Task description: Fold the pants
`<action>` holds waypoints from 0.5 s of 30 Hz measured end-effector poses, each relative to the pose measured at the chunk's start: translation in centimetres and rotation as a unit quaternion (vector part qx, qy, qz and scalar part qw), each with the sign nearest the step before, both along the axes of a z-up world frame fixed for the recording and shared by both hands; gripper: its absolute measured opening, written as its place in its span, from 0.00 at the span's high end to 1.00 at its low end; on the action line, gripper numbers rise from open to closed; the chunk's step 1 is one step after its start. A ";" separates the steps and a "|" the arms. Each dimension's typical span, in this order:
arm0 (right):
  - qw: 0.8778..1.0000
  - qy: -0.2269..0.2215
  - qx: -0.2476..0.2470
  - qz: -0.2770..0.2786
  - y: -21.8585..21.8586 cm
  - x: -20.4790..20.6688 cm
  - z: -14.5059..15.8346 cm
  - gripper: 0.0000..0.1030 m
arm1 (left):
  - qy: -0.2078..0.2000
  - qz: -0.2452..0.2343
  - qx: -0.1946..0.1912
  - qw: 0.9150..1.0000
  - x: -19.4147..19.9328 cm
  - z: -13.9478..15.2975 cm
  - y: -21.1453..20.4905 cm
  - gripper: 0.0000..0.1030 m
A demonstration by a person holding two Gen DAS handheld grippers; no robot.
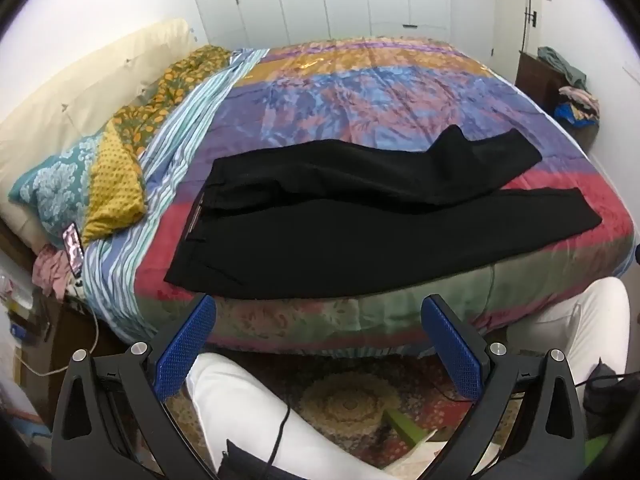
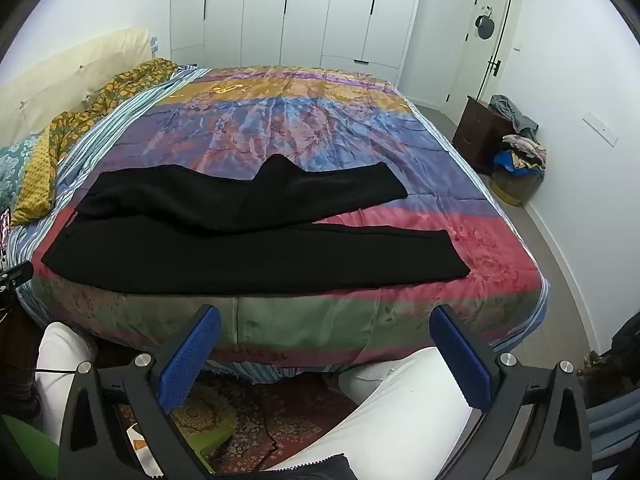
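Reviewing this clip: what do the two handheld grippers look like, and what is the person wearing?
Both the left gripper and the right gripper have black angular frames with triangular cut-outs and round silver bolts. Each finger carries a blue, finely textured pad. The person wears white trousers, and a thin black cable runs across one leg.

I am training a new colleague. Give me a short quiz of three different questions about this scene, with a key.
1. True or false: the black pants lie spread on the bed cover, both legs apart at the hems.
2. The waistband points toward: A) the pillows, B) the door, C) the wardrobe.
3. Fill in: the left gripper and the right gripper are both ____, holding nothing.

Key: 1 true; 2 A; 3 open.
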State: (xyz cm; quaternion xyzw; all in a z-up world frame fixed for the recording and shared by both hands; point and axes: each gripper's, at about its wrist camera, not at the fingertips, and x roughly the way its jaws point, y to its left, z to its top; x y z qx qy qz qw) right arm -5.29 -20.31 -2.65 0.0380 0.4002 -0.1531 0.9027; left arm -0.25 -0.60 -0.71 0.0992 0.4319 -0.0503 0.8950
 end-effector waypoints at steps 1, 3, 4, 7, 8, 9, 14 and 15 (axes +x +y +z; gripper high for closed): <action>1.000 -0.001 0.000 0.000 0.0 0.0 0.0 0.00 | 0.000 -0.001 -0.001 1.000 0.0 0.0 -0.2 0.01; 1.000 -0.001 0.002 0.001 0.0 0.0 -0.1 0.00 | -0.003 -0.003 -0.005 1.000 -0.1 0.2 -0.2 0.01; 1.000 0.000 0.002 0.002 0.0 0.1 -0.1 0.00 | -0.004 -0.004 -0.007 1.000 -0.1 0.2 -0.1 0.01; 1.000 0.000 -0.002 0.004 0.2 0.1 0.3 0.00 | -0.003 -0.008 -0.016 1.000 -0.2 0.2 -0.1 0.01; 1.000 -0.002 -0.003 0.004 0.2 0.0 0.4 0.00 | -0.003 -0.009 -0.018 1.000 -0.1 0.2 -0.1 0.01; 1.000 -0.002 -0.003 0.004 0.3 0.0 0.4 0.00 | -0.004 -0.009 -0.020 1.000 -0.2 0.3 -0.1 0.01; 1.000 0.000 -0.003 0.002 0.4 0.0 0.2 0.00 | -0.004 -0.010 -0.021 1.000 -0.1 0.4 -0.3 0.01; 1.000 0.001 -0.004 0.002 0.4 0.1 0.2 0.00 | -0.005 -0.009 -0.021 1.000 -0.2 0.4 -0.3 0.01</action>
